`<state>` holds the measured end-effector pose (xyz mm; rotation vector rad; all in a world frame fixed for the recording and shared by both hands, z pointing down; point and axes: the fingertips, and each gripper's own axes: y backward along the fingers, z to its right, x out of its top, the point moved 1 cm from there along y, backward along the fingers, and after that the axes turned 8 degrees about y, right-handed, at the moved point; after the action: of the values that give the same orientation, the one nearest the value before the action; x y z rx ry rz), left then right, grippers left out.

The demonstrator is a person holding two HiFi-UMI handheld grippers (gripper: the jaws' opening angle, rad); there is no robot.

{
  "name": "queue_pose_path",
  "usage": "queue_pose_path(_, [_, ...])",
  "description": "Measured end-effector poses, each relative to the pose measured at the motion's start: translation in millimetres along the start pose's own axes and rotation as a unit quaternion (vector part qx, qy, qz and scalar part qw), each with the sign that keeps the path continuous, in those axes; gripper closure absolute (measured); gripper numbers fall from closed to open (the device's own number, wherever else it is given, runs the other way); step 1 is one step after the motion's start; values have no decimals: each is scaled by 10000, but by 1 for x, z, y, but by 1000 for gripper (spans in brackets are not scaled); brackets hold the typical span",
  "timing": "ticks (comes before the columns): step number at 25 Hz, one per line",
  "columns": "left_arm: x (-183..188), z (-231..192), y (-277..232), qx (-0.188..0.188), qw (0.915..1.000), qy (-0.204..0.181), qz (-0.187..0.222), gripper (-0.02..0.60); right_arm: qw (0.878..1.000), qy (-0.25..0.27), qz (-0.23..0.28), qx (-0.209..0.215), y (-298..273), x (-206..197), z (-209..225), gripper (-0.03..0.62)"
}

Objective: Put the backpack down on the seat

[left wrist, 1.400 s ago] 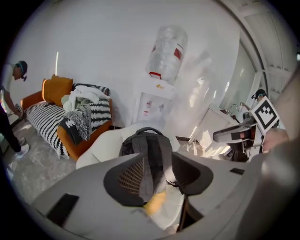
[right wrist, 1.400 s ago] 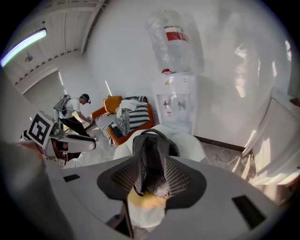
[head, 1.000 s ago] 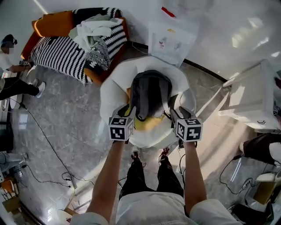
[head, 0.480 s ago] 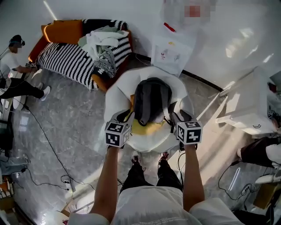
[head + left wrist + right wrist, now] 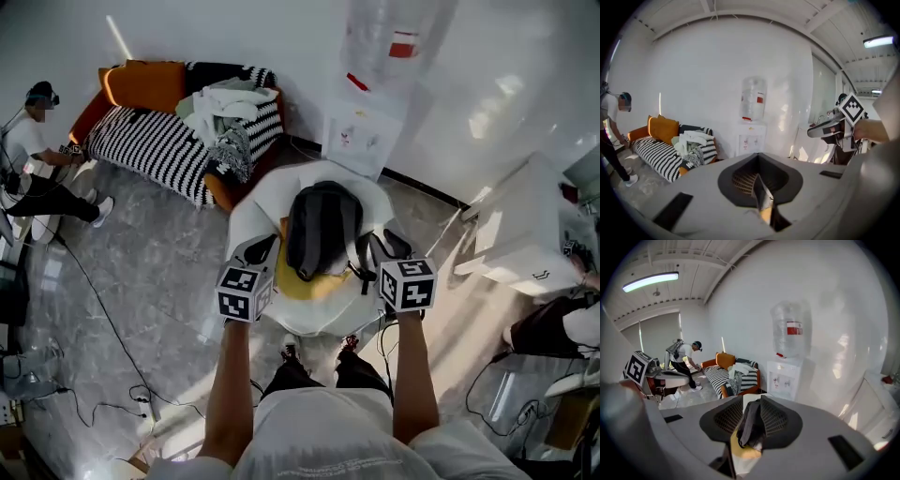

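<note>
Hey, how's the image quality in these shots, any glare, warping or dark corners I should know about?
Head view: strong fisheye bending, white glare on the wall and a bright streak across the floor. Left gripper view: black vignette round the edge, ceiling light blown out. Right gripper view: same round vignette, strip lamp overexposed, water bottle washed pale against the wall.

Daylight is entering from the right of the head view, laying bright patches on the floor [image 5: 466, 314] and soft glare on the white wall [image 5: 520, 89]. A ceiling lamp [image 5: 649, 281] is glowing in the right gripper view. Both gripper views are curving strongly, with black corners. The dark backpack [image 5: 323, 225] is showing little detail; shadows are looking soft.
</note>
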<state>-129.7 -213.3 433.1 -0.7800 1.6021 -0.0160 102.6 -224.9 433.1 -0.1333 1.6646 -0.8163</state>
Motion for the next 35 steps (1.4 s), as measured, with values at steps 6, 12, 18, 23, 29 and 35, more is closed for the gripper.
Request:
queue_pose_path(6, [43, 23, 26, -116, 9983, -195, 541, 581, 9989, 305, 352, -8, 37, 32, 3, 506])
queue_pose_path(12, [82, 43, 46, -184, 9953, -263, 914, 583, 9962, 429, 742, 118, 62, 63, 5, 511])
queue_pose_path(18, [116, 63, 57, -221, 9915, -622, 1125, 583, 9910, 614, 1190, 84, 90, 99, 14, 545])
queue_pose_path(23, [132, 72, 60, -245, 9891, -780, 1226, 583, 9847, 663, 1610, -3, 109, 122, 23, 591])
queue_pose_path(29, [149, 76, 58, -221, 9869, -832, 1362, 584, 9797, 741, 1841, 272, 115, 140, 24, 591])
queue_pose_path(35, [173, 79, 54, -186, 9836, -1000, 1487, 584, 9729, 1103, 1995, 395, 116, 167, 21, 591])
